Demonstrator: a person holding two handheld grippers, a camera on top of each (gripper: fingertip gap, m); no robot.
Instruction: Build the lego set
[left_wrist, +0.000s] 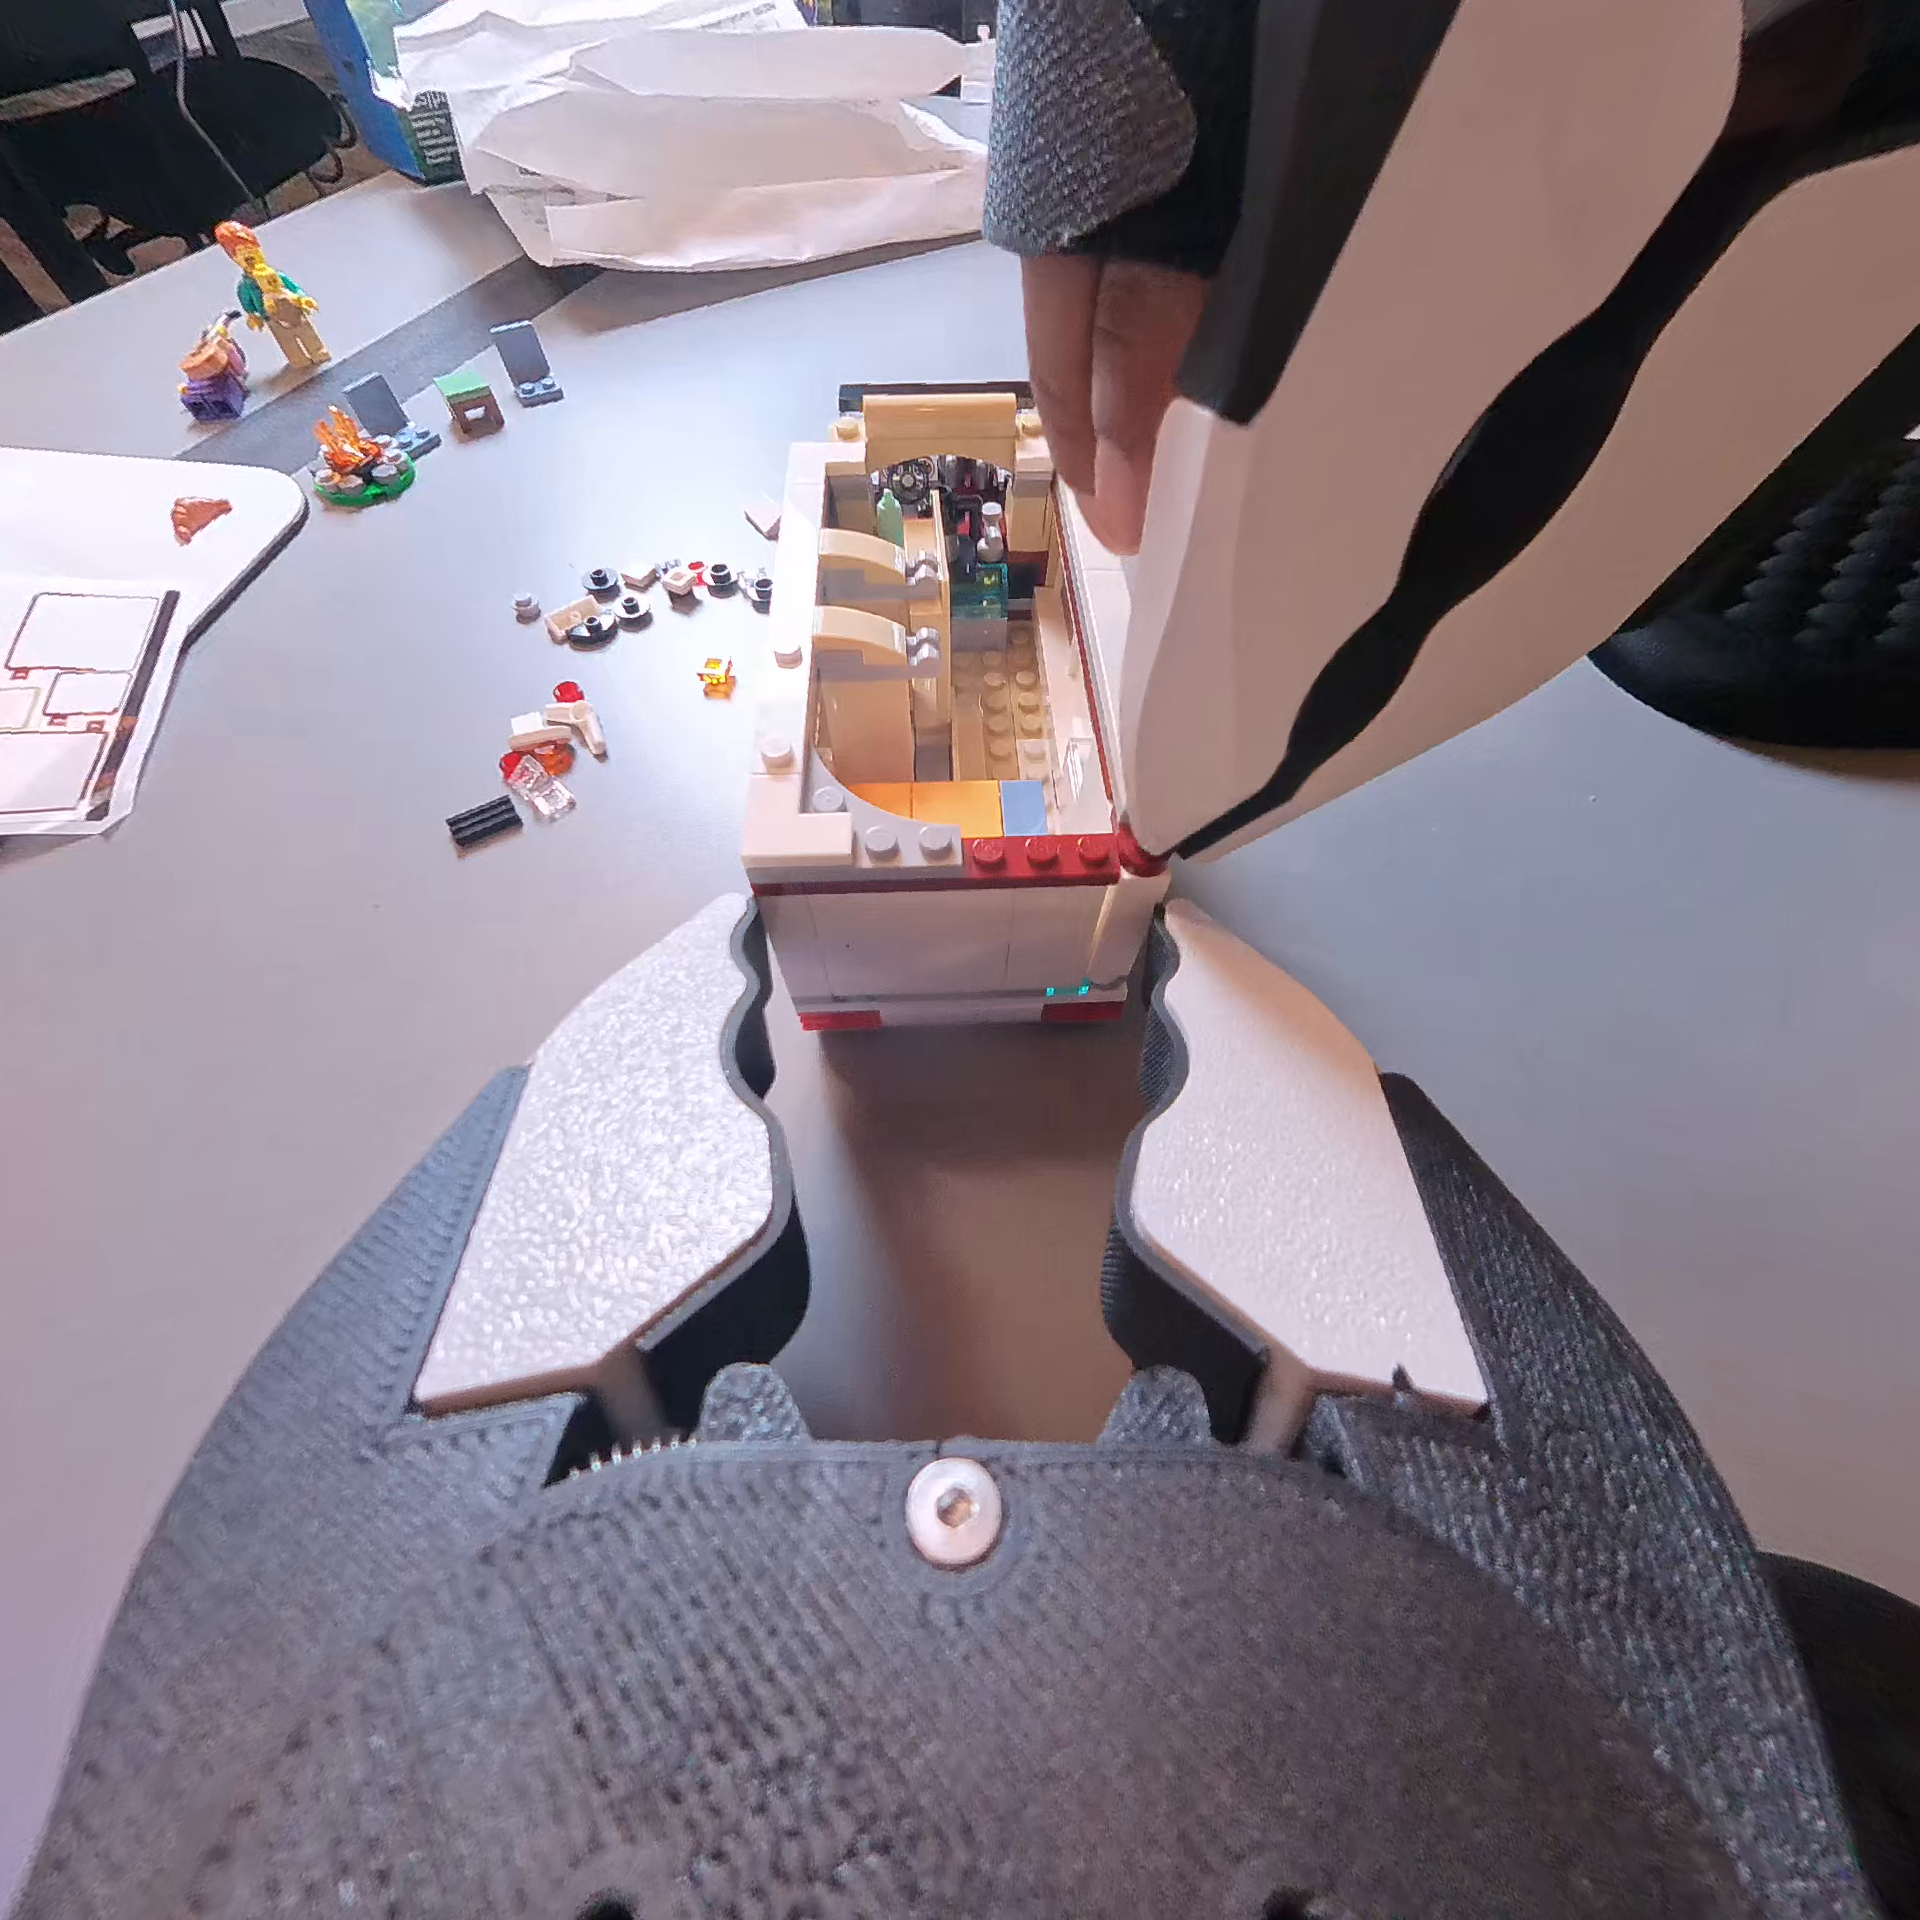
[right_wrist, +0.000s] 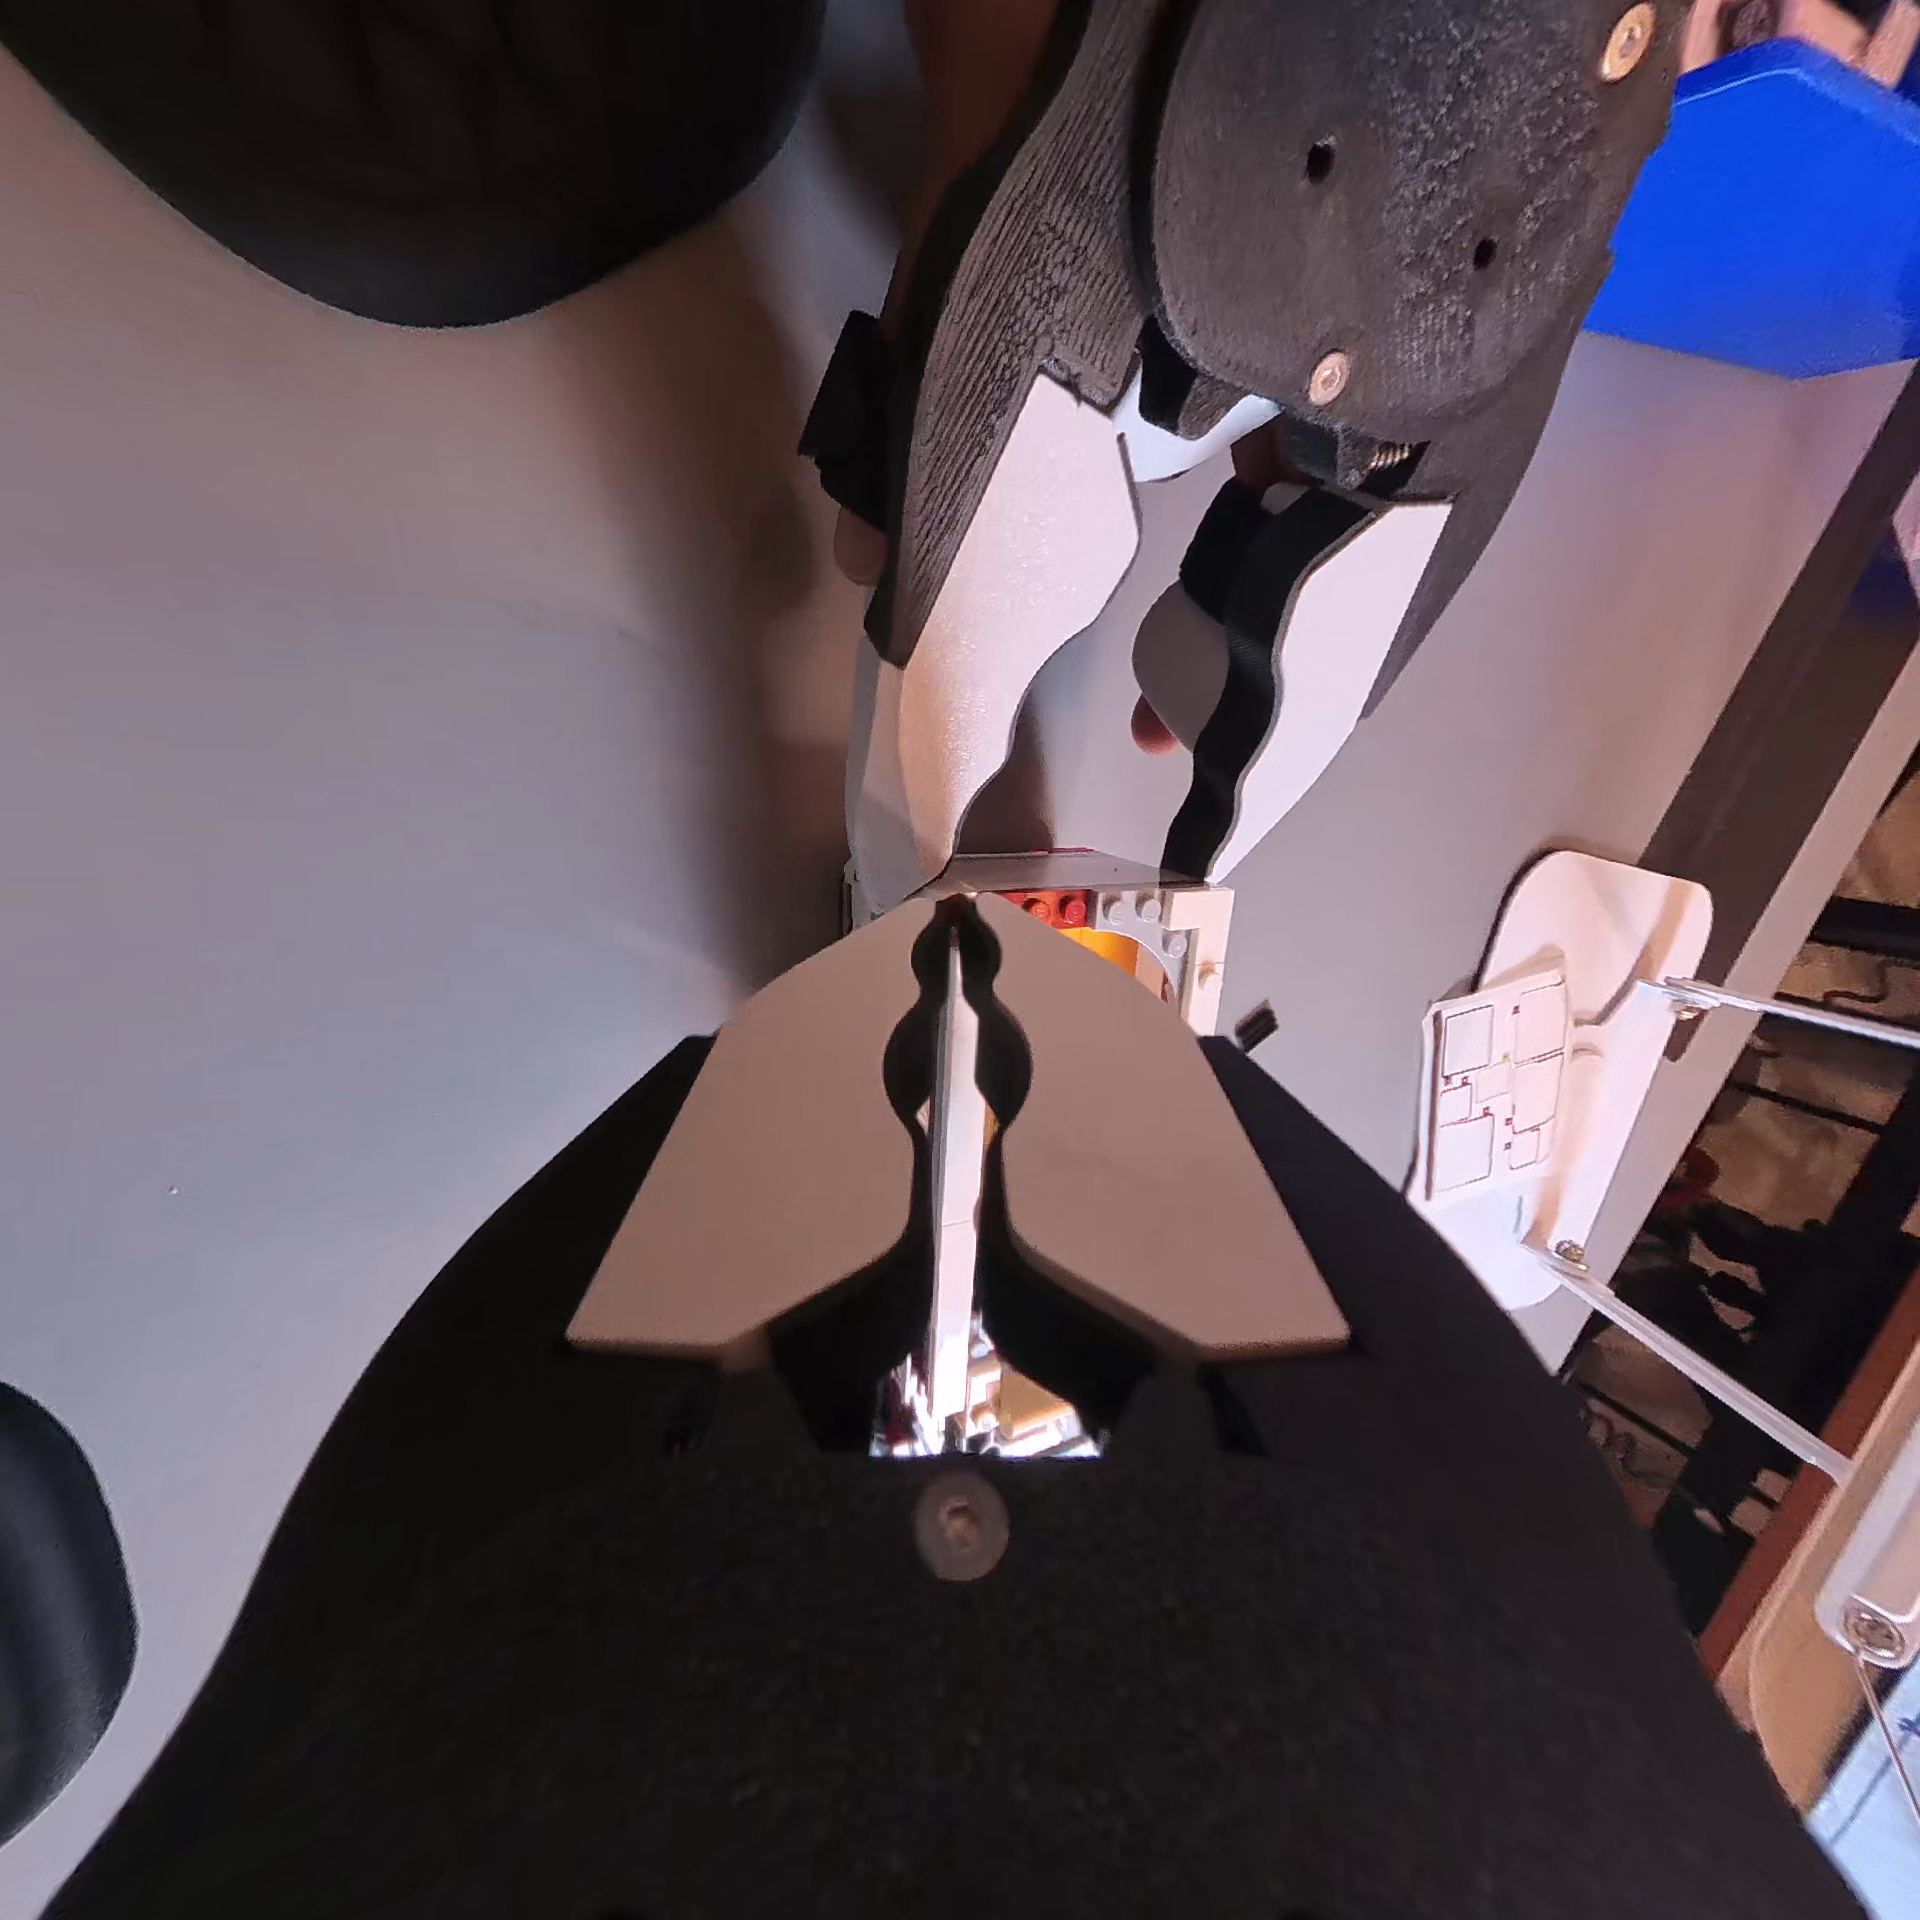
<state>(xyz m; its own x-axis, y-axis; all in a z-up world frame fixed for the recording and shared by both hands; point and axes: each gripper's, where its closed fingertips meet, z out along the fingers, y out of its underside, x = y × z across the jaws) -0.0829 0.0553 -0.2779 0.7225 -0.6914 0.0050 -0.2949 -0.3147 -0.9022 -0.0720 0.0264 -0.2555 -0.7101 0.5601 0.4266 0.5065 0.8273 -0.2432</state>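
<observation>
A roofless white brick-built van with a dark red stripe stands on the grey table. My left gripper straddles its rear end, with both pads pressed against its side walls. My right gripper comes down from the upper right. Its fingertips are shut and rest on a small dark red round piece at the van's rear right corner. In the right wrist view my right gripper has its tips together over that corner of the van. The left gripper clasps the van's end from beyond it.
Loose small brick pieces lie left of the van, with more nearer. A minifigure, a campfire piece, white paper bags and a printed sheet lie farther left. A hand is behind the right gripper. Only a small space, under 4 cm, lies between the two pairs of fingers. The campfire piece is about 25 cm from my left fingertips and 30 cm from my right.
</observation>
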